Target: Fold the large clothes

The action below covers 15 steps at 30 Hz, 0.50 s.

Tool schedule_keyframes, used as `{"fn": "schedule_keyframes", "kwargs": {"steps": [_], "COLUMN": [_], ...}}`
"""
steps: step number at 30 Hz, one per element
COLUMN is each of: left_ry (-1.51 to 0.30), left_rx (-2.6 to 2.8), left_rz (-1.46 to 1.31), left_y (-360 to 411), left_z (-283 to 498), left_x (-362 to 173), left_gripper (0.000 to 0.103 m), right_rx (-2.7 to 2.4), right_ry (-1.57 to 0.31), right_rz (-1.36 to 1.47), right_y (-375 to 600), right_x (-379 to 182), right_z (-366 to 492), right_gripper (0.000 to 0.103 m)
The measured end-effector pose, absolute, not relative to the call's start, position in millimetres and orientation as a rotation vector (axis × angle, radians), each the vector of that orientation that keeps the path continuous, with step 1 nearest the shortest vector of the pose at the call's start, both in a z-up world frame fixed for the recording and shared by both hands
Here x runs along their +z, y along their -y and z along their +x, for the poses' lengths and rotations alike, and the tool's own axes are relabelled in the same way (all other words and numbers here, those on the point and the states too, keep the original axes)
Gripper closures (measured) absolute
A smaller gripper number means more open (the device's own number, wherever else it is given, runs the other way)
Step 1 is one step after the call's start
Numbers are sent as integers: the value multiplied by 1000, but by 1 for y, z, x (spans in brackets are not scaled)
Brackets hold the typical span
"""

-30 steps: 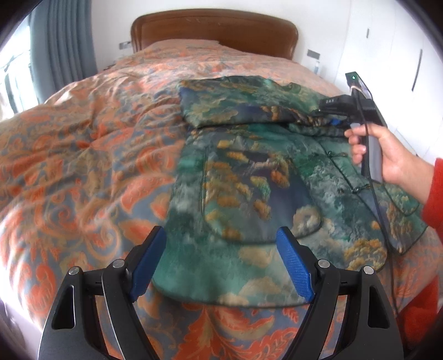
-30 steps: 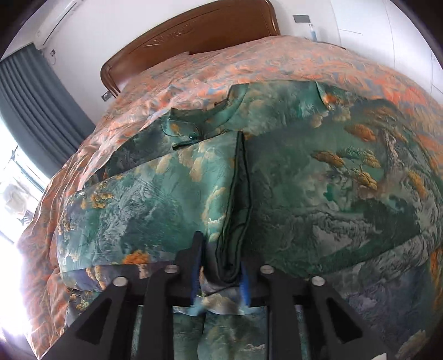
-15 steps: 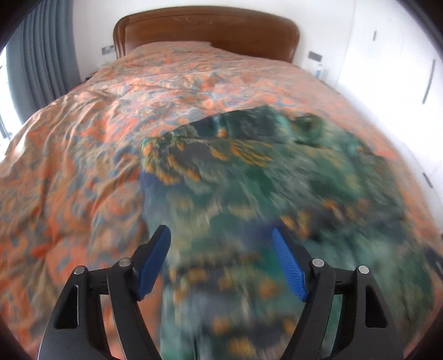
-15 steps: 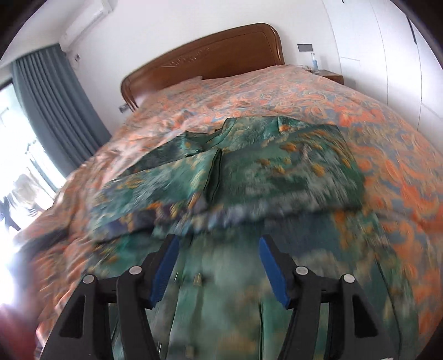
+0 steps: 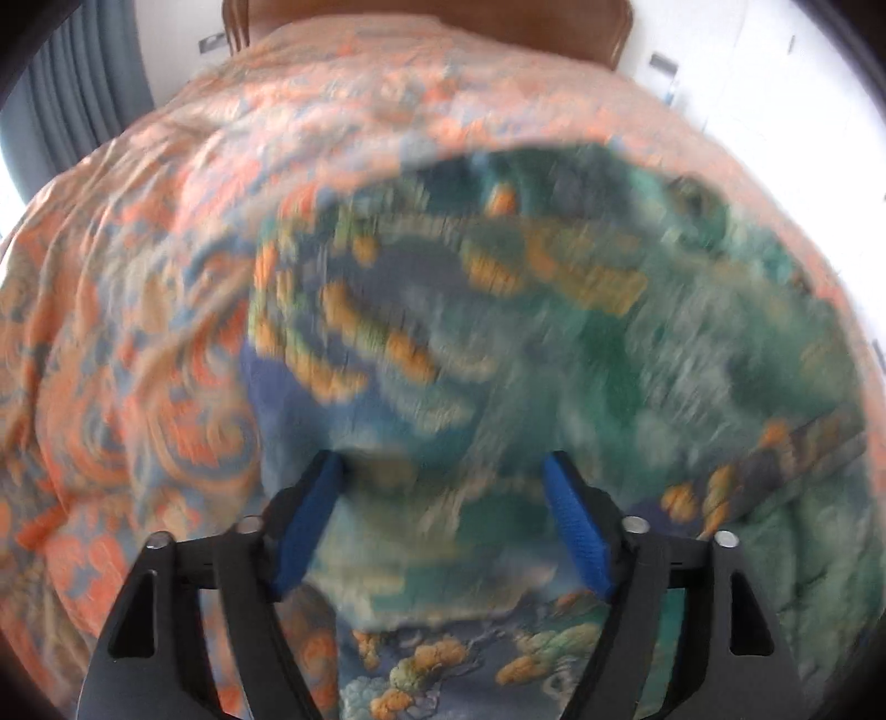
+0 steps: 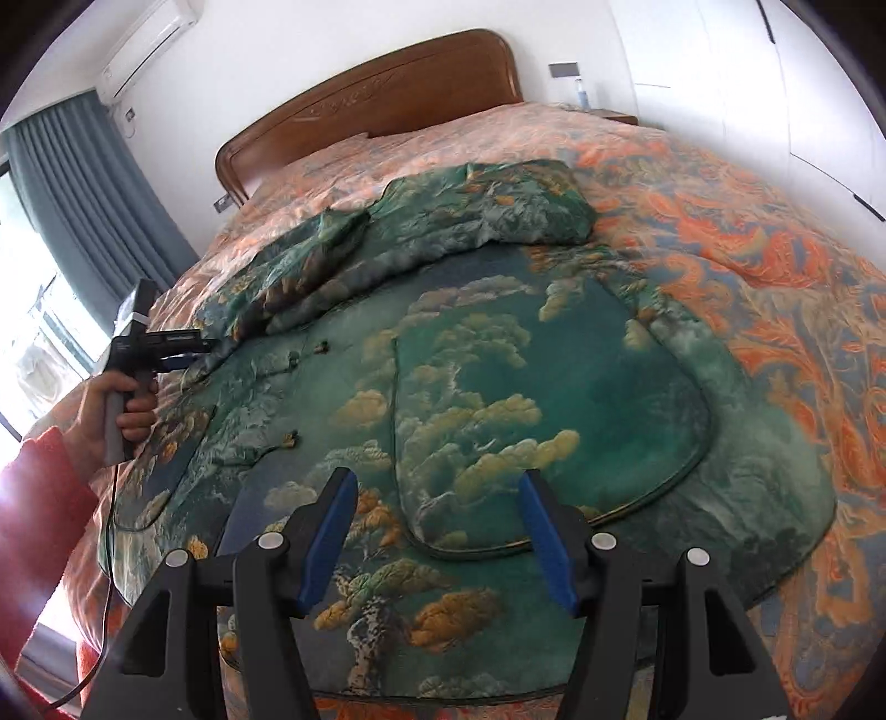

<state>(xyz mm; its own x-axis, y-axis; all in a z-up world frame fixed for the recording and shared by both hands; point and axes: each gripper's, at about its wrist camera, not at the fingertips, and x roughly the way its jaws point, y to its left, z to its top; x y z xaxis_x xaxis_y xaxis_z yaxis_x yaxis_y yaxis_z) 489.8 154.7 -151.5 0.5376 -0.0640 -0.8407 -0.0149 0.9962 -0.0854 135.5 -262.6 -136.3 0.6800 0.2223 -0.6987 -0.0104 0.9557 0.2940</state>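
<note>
The right gripper (image 6: 437,531) has released the garment (image 6: 554,387) fold, jaws now apart above it; left gripper (image 5: 443,520) stays apart

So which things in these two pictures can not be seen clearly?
- Left wrist view: the green garment is motion-blurred; its folds and edges cannot be traced.
- Left wrist view: the headboard is cut off by the top edge.
- Right wrist view: the left claw is small and side-on; whether it touches the cloth is unclear.
- Right wrist view: the bottle is too small to identify.

The green garment (image 6: 498,387) is spread flat on the bedspread (image 6: 775,277); the right gripper (image 6: 434,531) is held apart above it.
</note>
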Motion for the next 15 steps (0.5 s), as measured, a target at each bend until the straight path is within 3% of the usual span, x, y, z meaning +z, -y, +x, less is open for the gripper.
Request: {"fn": "schedule_keyframes", "kwargs": {"steps": [4, 11, 15], "left_ry": [-1004, -1084, -1033], "left_rx": [-6, 104, 71], "left_rz": [-143, -223, -258], "left_y": [-164, -176, -178], "left_z": [522, 562, 558], "left_x": [-144, -189, -170], "left_gripper": [21, 17, 17], "right_rx": [147, 186, 189], "right_ry": [-760, -797, -822], "right_rz": [267, 268, 275], "right_y": [260, 246, 248], "right_x": [-123, -133, -144], "right_z": [133, 142, 142], "right_gripper": [41, 41, 41]}}
